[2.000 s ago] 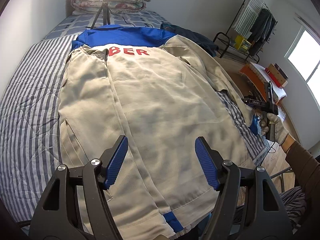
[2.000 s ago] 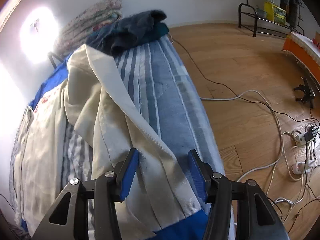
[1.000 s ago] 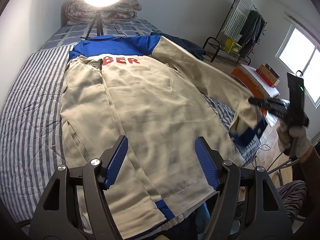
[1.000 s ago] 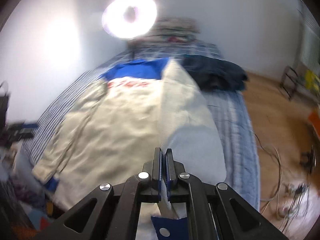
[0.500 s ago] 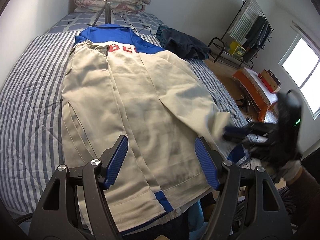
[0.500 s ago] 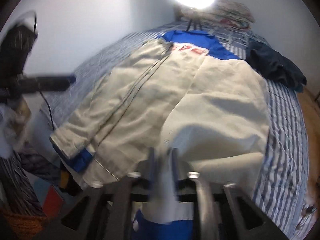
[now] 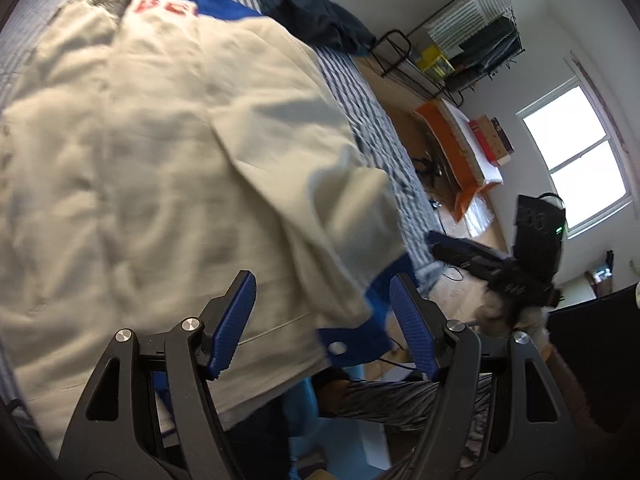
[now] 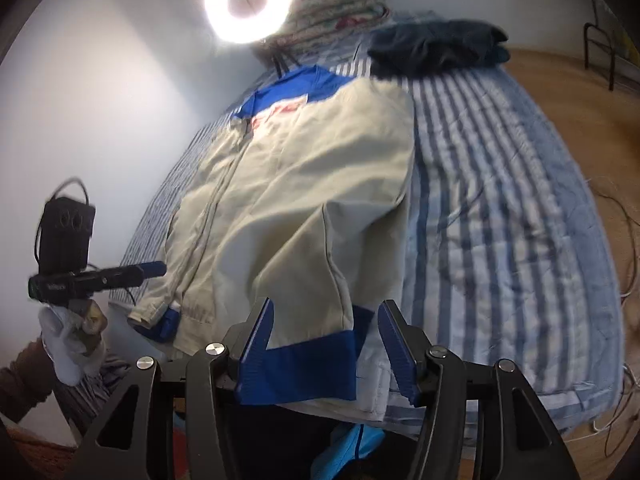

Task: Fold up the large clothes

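A large beige jacket [image 7: 152, 152] with blue shoulders, red letters and blue cuffs lies spread on the striped bed [image 8: 500, 208]. Its right sleeve [image 8: 320, 248] is folded over the body, with its blue cuff [image 8: 308, 364] at the bed's near edge. My right gripper [image 8: 326, 348] is open with the cuff lying loose between its fingers. My left gripper [image 7: 324, 320] is open and empty above the jacket's hem and the same cuff [image 7: 360, 340]. The right gripper also shows in the left wrist view [image 7: 472, 258], beside the bed.
A dark blue garment [image 8: 436, 46] lies at the bed's far right. A ring light [image 8: 247, 2] and folded quilts [image 8: 340, 8] stand at the head. A clothes rack [image 7: 468, 36], an orange stand [image 7: 456, 160] and floor cables [image 8: 624, 248] are right of the bed.
The right gripper carried the sleeve across the jacket body, laid it down and opened, releasing the cuff. The left gripper swung right and lower toward the hem, staying open.
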`<action>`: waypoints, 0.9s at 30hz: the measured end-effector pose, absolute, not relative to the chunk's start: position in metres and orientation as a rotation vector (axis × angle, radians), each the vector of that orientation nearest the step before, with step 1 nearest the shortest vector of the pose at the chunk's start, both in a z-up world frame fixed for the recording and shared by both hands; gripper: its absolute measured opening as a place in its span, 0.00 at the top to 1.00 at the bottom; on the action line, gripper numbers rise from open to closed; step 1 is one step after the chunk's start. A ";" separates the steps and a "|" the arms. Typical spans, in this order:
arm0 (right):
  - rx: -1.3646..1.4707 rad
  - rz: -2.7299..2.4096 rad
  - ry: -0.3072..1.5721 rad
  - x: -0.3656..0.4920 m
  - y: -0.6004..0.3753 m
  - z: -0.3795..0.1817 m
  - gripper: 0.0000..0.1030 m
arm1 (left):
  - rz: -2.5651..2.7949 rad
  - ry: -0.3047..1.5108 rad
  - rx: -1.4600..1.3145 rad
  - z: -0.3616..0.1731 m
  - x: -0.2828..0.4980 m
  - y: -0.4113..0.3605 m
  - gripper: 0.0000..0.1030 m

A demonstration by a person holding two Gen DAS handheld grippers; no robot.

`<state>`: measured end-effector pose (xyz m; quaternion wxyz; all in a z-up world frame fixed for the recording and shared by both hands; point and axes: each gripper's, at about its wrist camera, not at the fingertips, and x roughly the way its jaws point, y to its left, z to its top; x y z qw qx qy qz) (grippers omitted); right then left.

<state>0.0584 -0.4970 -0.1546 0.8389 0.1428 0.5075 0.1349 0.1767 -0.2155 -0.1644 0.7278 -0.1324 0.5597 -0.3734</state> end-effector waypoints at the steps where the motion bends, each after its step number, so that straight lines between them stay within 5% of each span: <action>1: 0.294 0.291 1.087 0.061 -0.494 -0.159 0.44 | -0.822 1.251 -0.296 -0.167 0.178 -0.223 0.31; 4: 0.281 0.328 1.135 0.066 -0.483 -0.173 0.56 | -0.807 1.301 -0.302 -0.178 0.178 -0.239 0.31; 8: 0.263 0.366 1.170 0.063 -0.475 -0.180 0.94 | -0.786 1.353 -0.298 -0.194 0.178 -0.252 0.31; 9: 0.287 0.384 1.165 0.060 -0.476 -0.179 0.96 | -0.777 1.361 -0.302 -0.198 0.178 -0.253 0.32; 15: 0.561 0.504 1.015 0.039 -0.497 -0.151 0.97 | -0.801 1.433 -0.384 -0.225 0.183 -0.251 0.91; 20: 0.658 0.475 0.965 0.027 -0.519 -0.150 0.97 | -1.012 1.350 -0.723 -0.229 0.185 -0.233 0.95; 27: 0.607 0.375 1.121 0.030 -0.524 -0.189 0.92 | -0.827 1.463 -0.677 -0.268 0.184 -0.215 0.91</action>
